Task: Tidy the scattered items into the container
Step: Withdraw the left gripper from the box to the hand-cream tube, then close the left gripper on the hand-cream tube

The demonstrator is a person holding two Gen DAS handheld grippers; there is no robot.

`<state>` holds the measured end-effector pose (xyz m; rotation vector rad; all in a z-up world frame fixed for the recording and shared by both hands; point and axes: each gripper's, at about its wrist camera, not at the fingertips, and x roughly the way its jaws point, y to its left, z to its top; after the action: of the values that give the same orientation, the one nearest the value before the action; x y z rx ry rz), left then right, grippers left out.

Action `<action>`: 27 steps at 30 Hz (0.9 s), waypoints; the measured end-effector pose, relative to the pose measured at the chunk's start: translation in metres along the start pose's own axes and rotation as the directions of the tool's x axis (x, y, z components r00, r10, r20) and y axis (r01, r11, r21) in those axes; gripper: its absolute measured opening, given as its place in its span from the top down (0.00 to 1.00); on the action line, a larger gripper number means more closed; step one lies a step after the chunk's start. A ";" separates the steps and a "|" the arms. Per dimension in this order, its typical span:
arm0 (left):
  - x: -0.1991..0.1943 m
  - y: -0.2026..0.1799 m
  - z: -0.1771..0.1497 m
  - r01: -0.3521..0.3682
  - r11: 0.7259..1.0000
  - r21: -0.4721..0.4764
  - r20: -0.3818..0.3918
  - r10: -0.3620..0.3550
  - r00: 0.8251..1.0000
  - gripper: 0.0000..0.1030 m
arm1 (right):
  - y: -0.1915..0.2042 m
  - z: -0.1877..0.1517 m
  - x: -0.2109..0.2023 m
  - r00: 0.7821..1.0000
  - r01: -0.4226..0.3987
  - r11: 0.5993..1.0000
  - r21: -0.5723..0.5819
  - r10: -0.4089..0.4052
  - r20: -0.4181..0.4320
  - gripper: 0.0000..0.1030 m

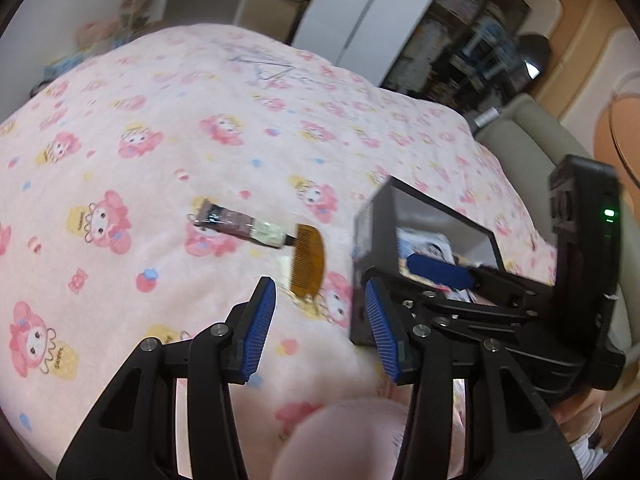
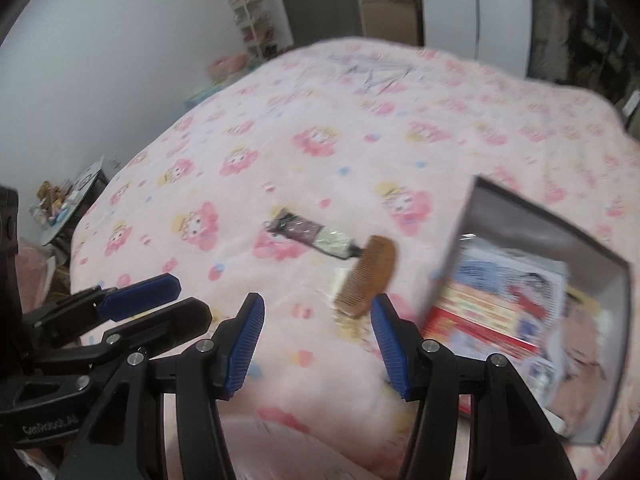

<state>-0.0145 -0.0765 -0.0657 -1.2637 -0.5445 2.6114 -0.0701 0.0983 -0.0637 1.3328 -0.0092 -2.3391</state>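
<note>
Your left gripper (image 1: 320,320) and right gripper (image 2: 318,340) gape empty above the pink cartoon-print blanket (image 1: 160,120); white wall (image 2: 100,60) upper left.

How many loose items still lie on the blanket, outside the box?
2: a wooden comb beside the box, and a dark tube touching the comb's far end. Others may be hidden.

Soft fleecy pink blanket (image 2: 320,168), wood-look comb (image 2: 366,280), glossy tube (image 2: 310,236), dark matt container (image 2: 540,210)
</note>
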 end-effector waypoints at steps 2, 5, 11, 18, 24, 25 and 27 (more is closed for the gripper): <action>0.014 0.016 0.008 -0.023 0.999 -0.028 -0.005 0.023 1.000 0.54 | -0.005 0.012 0.031 0.997 -0.040 0.998 0.048 0.043 -0.065 0.50; 0.041 0.042 0.020 -0.045 0.995 -0.084 -0.028 0.043 0.999 0.54 | -0.015 0.027 0.073 0.989 -0.040 0.993 0.109 0.055 -0.139 0.50; 0.104 0.092 0.027 -0.140 0.968 -0.207 -0.142 0.112 0.983 0.55 | -0.038 0.051 0.141 0.970 -0.011 0.979 0.205 0.060 -0.237 0.50; 0.148 0.117 0.037 -0.153 0.953 -0.263 -0.157 0.114 0.981 0.55 | -0.055 0.058 0.182 0.958 0.004 0.965 0.263 0.072 -0.278 0.50; 0.183 0.144 0.057 -0.133 0.934 -0.332 -0.169 0.079 0.982 0.55 | -0.064 0.060 0.199 0.951 0.000 0.955 0.296 0.092 -0.295 0.49; 0.187 0.146 0.059 -0.121 0.933 -0.338 -0.167 0.067 0.984 0.55 | -0.064 0.061 0.200 0.952 0.002 0.957 0.292 0.087 -0.292 0.48; 0.196 0.147 0.062 -0.105 0.934 -0.342 -0.172 0.047 0.984 0.55 | -0.063 0.063 0.203 0.952 0.007 0.959 0.283 0.080 -0.295 0.45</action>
<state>-0.1861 -0.1628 -0.2304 -1.6133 -0.9818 2.5157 -0.2333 0.0647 -0.2096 1.8035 -0.2790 -2.1348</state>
